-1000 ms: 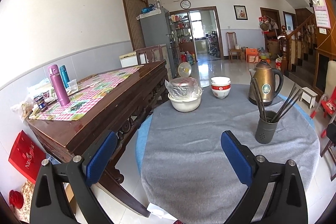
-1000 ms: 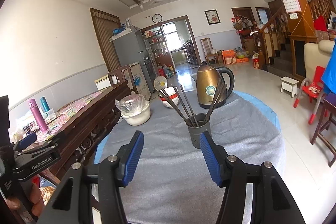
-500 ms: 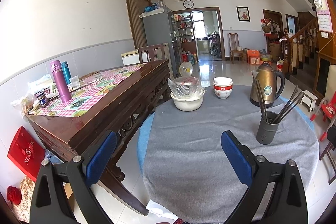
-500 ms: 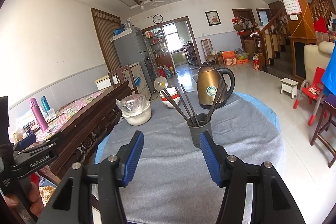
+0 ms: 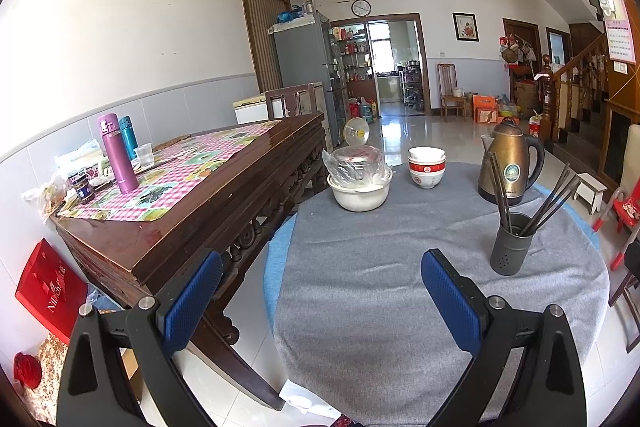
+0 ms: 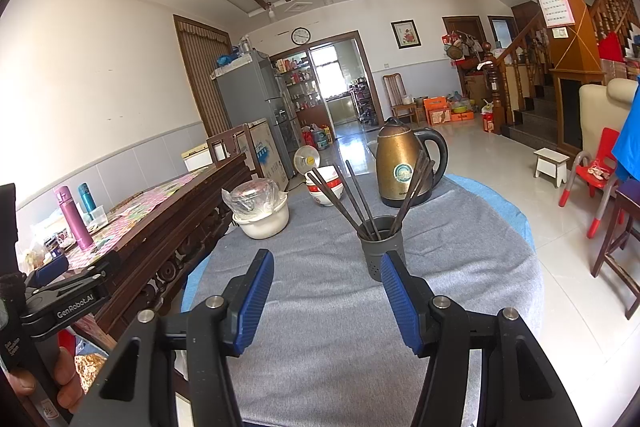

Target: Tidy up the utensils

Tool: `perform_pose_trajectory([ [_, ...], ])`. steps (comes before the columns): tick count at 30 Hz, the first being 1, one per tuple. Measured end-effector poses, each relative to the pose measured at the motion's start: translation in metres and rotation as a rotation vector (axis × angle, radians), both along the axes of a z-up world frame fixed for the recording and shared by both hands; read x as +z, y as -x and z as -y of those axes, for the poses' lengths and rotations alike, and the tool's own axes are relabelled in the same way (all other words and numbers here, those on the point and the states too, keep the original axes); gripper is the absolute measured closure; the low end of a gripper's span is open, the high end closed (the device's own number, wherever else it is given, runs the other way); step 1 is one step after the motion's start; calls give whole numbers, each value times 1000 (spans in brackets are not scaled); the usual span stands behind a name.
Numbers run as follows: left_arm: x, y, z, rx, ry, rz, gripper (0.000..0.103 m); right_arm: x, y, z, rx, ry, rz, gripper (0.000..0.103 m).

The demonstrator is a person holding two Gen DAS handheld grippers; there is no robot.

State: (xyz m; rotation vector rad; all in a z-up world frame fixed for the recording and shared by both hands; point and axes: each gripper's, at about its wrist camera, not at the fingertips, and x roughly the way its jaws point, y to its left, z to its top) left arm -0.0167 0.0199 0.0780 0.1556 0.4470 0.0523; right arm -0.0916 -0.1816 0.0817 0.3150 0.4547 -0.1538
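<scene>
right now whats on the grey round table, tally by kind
kettle: 1
utensil holder with chopsticks: 1
stacked red and white bowls: 1 stack
white pot with bagged lid: 1
total: 4

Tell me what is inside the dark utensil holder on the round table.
The utensil holder holds several dark chopsticks that lean outward. Their lower ends and the holder's bottom are hidden by its wall.

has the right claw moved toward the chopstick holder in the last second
Yes, slightly. In the right wrist view the chopstick holder now sits a bit lower and nearer the right claw than before, so the claw has eased forward toward it.
</scene>
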Motion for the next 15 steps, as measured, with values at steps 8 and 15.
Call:
perform_pose_trajectory([
  [8, -1, 3, -1, 8, 6, -2, 3, 0, 1, -2, 2, -1, 0, 42],
  [15, -1, 3, 0, 8, 6, -3, 3, 0, 1, -3, 2, -1, 0, 42],
])
